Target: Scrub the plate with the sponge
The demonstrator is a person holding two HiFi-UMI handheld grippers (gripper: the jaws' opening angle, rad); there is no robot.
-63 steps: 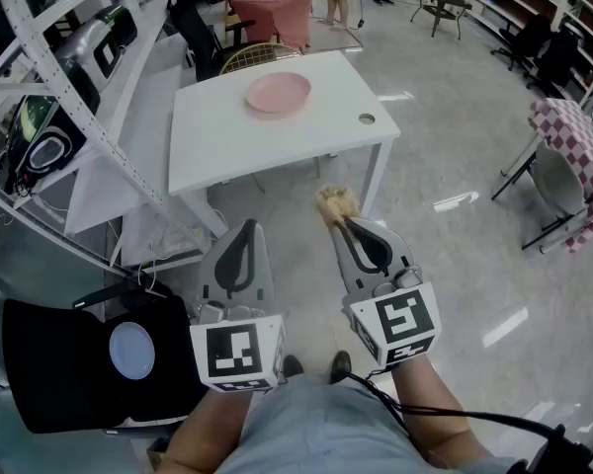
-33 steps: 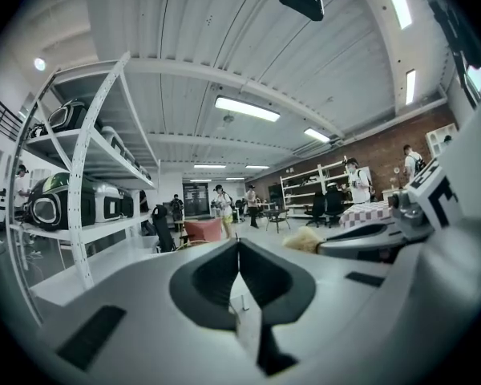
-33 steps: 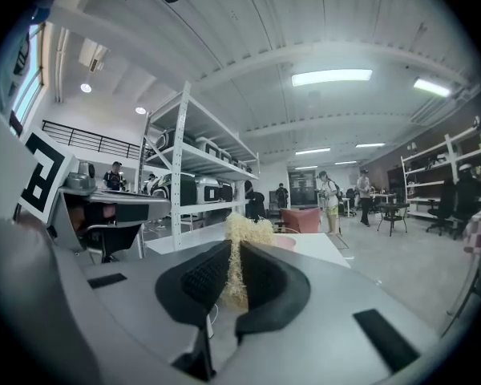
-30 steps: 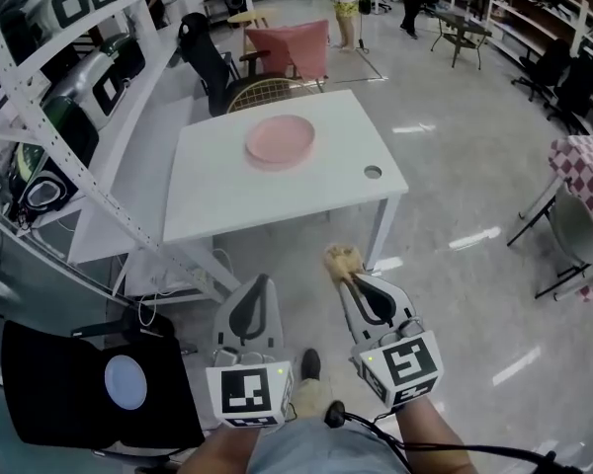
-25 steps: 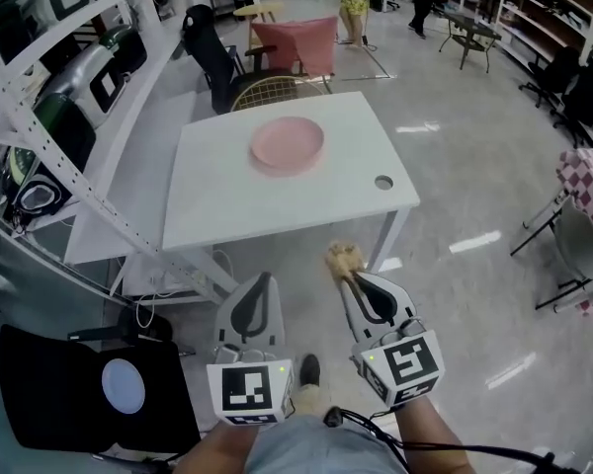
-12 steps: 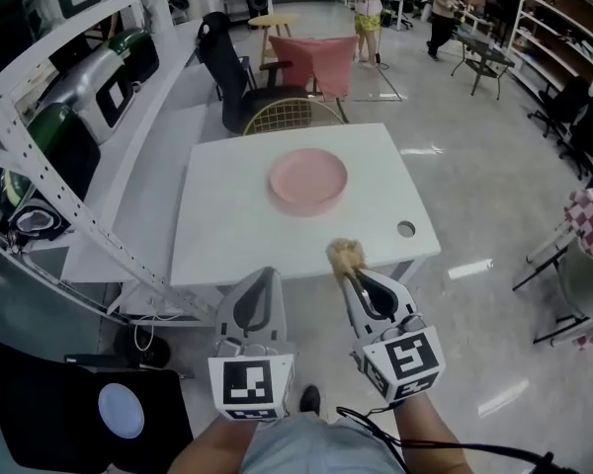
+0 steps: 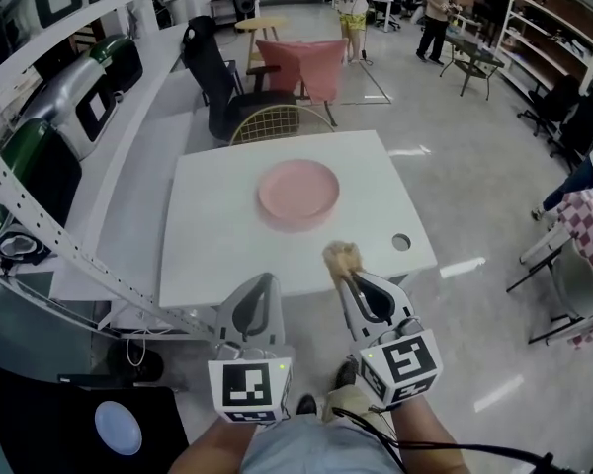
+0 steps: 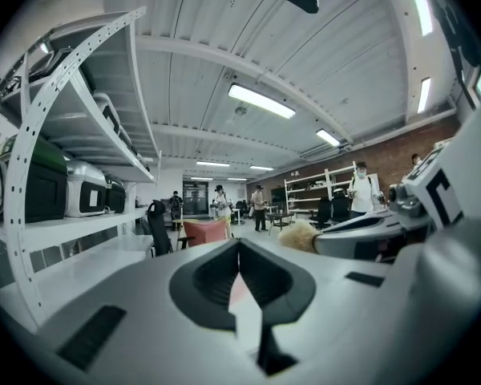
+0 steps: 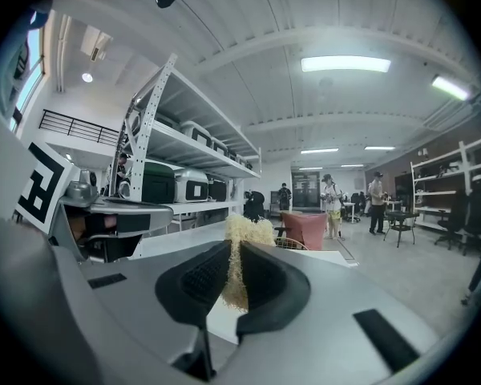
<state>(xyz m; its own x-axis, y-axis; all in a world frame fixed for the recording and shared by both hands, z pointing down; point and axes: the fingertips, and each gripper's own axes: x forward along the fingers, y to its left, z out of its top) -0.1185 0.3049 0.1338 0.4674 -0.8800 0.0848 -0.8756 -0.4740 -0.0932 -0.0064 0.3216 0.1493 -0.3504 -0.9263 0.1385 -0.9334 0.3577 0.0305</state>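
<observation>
The plate [image 7: 298,191] is round, pink and shallow. It sits near the middle of a white square table [image 7: 217,255]. Its inside is smooth and pink all over. The table has a small round hole [image 7: 401,241] near its right corner.

The sponge [image 9: 246,233] is pale yellow and fluffy, like a tuft of stringy threads. It is not on the plate. It is up in the air at the near edge of the table, a little way from the plate.

The right gripper [image 9: 234,249] has its two jaws squeezed onto the sponge, with the fluffy top poking out above the tips. The left gripper [image 8: 239,247] has its jaws pressed together with nothing in them.

The person holds both grippers low in front of the body, side by side. They point forward at the table. The marker cubes are close to the person, and the bare forearms show at the bottom of the head view.

A tall white shelf rack [image 7: 40,215] stands to the left and holds green and silver machines [image 7: 114,67]. Behind the table are a black chair [image 7: 212,72], a pink chair [image 7: 301,57] and a gold wire chair [image 7: 275,121]. People stand far back in the room.
</observation>
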